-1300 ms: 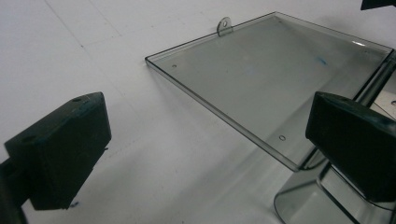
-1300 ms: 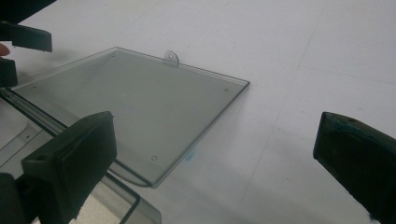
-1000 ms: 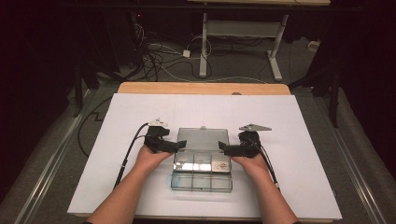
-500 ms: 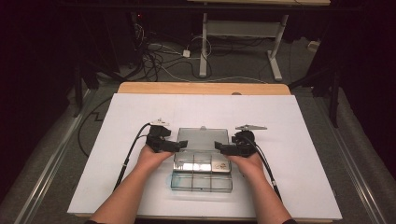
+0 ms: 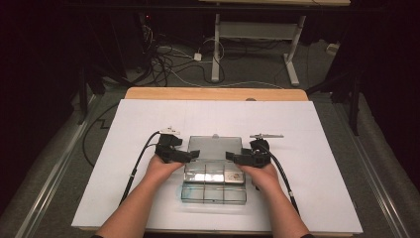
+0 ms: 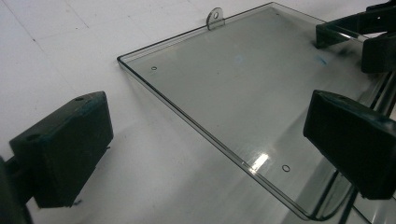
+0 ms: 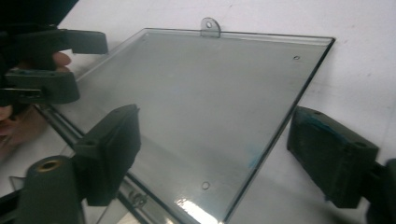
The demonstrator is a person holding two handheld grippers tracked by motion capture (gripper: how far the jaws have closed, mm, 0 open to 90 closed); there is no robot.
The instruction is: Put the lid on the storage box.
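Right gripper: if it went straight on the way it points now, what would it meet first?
Probably the clear lid, whose side edge lies between the right gripper's open jaws; beyond it, the left gripper.

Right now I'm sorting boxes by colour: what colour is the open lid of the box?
Clear, faintly grey-green lid, seen best in the left gripper view.
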